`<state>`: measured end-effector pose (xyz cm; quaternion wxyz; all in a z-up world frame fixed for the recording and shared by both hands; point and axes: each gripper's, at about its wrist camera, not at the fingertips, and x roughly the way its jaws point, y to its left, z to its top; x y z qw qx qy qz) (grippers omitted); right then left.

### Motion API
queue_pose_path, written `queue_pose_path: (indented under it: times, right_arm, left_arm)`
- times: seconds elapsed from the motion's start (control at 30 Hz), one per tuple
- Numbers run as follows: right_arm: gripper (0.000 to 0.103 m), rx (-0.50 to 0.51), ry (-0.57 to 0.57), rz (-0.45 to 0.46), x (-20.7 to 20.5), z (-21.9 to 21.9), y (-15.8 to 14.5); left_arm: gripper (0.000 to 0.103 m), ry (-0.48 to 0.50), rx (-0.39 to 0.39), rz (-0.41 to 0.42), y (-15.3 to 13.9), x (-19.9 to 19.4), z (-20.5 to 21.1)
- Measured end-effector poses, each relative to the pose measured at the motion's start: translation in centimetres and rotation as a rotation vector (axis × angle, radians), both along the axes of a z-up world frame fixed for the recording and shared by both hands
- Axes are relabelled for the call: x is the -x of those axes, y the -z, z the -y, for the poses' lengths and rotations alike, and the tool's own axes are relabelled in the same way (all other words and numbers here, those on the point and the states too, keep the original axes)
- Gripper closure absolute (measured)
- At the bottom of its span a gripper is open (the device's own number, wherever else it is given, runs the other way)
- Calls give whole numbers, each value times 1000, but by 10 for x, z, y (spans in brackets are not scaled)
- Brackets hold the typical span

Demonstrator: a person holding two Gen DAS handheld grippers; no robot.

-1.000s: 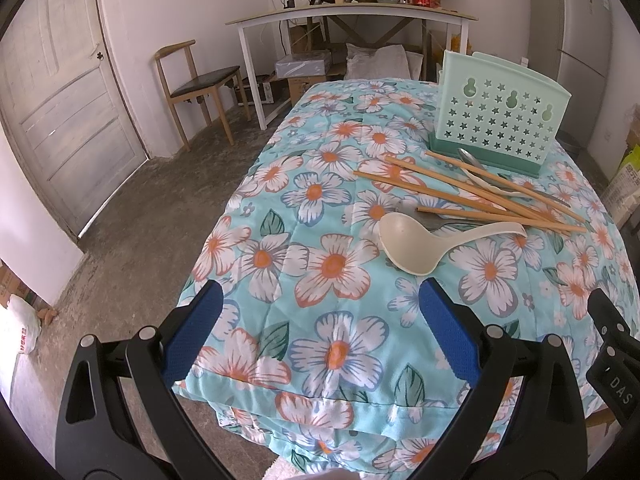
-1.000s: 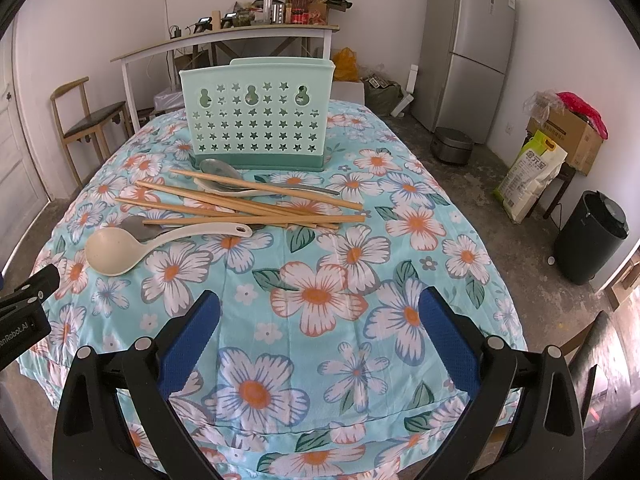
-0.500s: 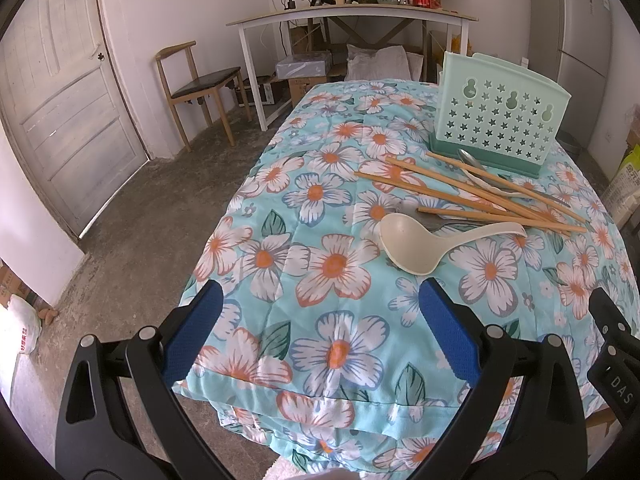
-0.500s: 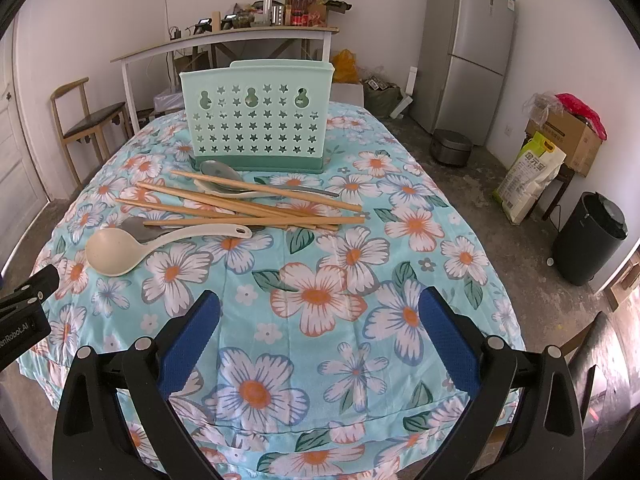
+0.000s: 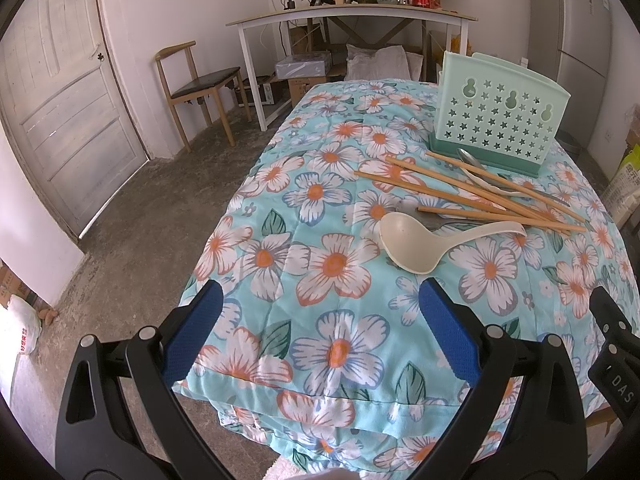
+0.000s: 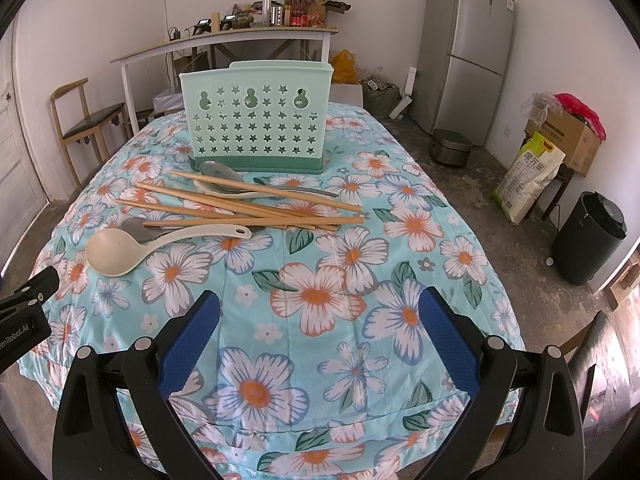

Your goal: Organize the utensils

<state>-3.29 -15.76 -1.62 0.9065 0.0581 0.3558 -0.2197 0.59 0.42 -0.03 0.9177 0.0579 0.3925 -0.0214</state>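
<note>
A mint-green utensil holder (image 6: 256,114) with star cut-outs stands upright at the far side of the floral table; it also shows in the left wrist view (image 5: 500,114). In front of it lie several wooden chopsticks (image 6: 256,204) (image 5: 472,196), metal spoons (image 6: 218,172) and a cream ladle (image 6: 116,254) (image 5: 412,246). My left gripper (image 5: 320,332) is open and empty over the table's near left corner. My right gripper (image 6: 318,334) is open and empty above the near edge, well short of the utensils.
The table (image 6: 400,240) wears a turquoise flowered cloth. A wooden chair (image 5: 192,84) and a white desk (image 5: 352,24) stand behind. A fridge (image 6: 468,48), a black bin (image 6: 588,236), a sack and boxes stand on the right floor.
</note>
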Motion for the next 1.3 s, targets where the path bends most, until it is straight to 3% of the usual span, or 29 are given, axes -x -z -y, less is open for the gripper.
queue_pose_path:
  times: [0.63,0.87,1.13,1.3]
  right_arm:
    - [6,-7,4,-4,-1,8,2]
    - [6,-20,-9,-31,-12,15,15]
    - [6,-53,-74,-28,-28,26,36]
    - [6,-56,-130,-33,-37,24,53]
  left_arm:
    - [8,26,-8,-8,3,-4,2]
    - [8,81,9,-70,18,-13,16]
    - [8,78,111,-100,41,-32,13]
    - [8,73,83,-169,68,-47,14]
